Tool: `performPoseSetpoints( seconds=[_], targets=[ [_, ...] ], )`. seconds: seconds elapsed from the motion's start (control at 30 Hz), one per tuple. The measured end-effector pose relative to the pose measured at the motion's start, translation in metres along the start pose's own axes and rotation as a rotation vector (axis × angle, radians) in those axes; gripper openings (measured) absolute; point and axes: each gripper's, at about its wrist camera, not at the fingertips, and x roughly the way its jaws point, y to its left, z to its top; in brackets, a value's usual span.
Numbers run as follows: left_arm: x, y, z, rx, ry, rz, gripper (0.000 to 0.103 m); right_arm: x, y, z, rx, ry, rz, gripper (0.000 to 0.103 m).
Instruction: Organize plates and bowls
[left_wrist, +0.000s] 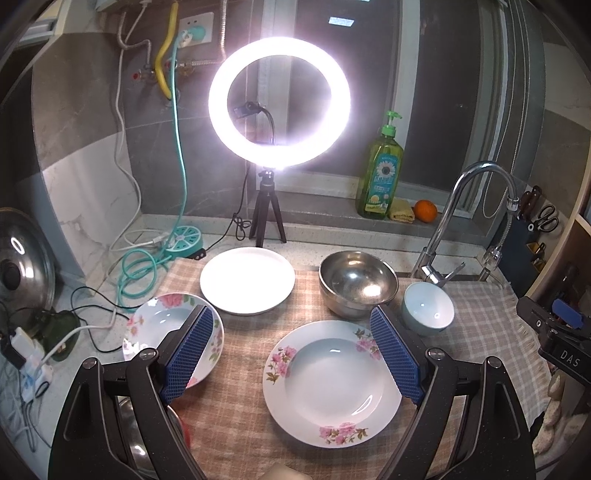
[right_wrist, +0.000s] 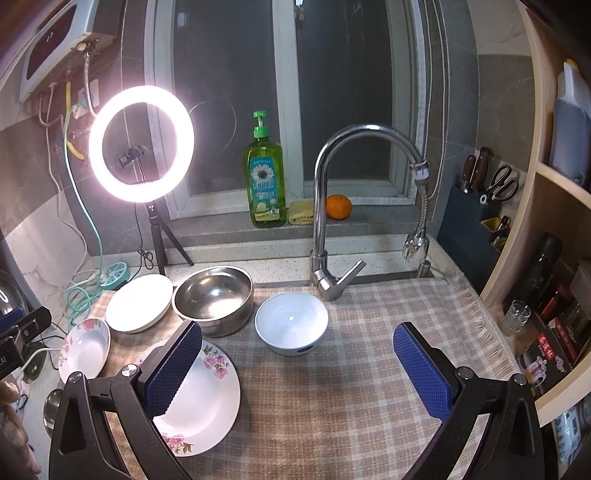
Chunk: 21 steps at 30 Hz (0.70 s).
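On the checked cloth (left_wrist: 243, 424) lie a large flowered plate (left_wrist: 332, 384) (right_wrist: 210, 398), a smaller flowered plate (left_wrist: 162, 325) (right_wrist: 85, 347) at the left, a plain white plate (left_wrist: 247, 280) (right_wrist: 138, 302), a steel bowl (left_wrist: 356, 282) (right_wrist: 214, 299) and a pale blue bowl (left_wrist: 428, 308) (right_wrist: 291, 321). My left gripper (left_wrist: 291, 328) hovers open above the large flowered plate, holding nothing. My right gripper (right_wrist: 299, 345) is open too, just in front of the pale blue bowl, empty.
A lit ring light on a tripod (left_wrist: 279, 101) stands behind the plates. Faucet (right_wrist: 332, 206), soap bottle (right_wrist: 264, 177) and orange (right_wrist: 338, 206) are at the back. Cables and a power strip (left_wrist: 184, 240) lie left. A second steel bowl (left_wrist: 136, 439) sits at the near left.
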Motion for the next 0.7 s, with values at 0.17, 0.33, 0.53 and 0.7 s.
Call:
performPoseSetpoints(
  seconds=[0.17,0.33,0.53,0.7],
  targets=[
    [0.01,0.01,-0.007,-0.034,0.045,0.002,0.088,0.014,-0.004,-0.007,0.017,0.052,0.056,0.103],
    [0.018,0.017,-0.012,-0.066,0.085,0.0,0.088,0.029,-0.004,-0.012,0.022,0.098,0.123,0.103],
    [0.027,0.026,-0.019,-0.111,0.131,-0.002,0.086,0.046,-0.004,-0.016,0.025,0.151,0.192,0.103],
    [0.035,0.036,-0.025,-0.154,0.164,0.0,0.084,0.059,-0.003,-0.019,0.025,0.196,0.238,0.102]
  ],
)
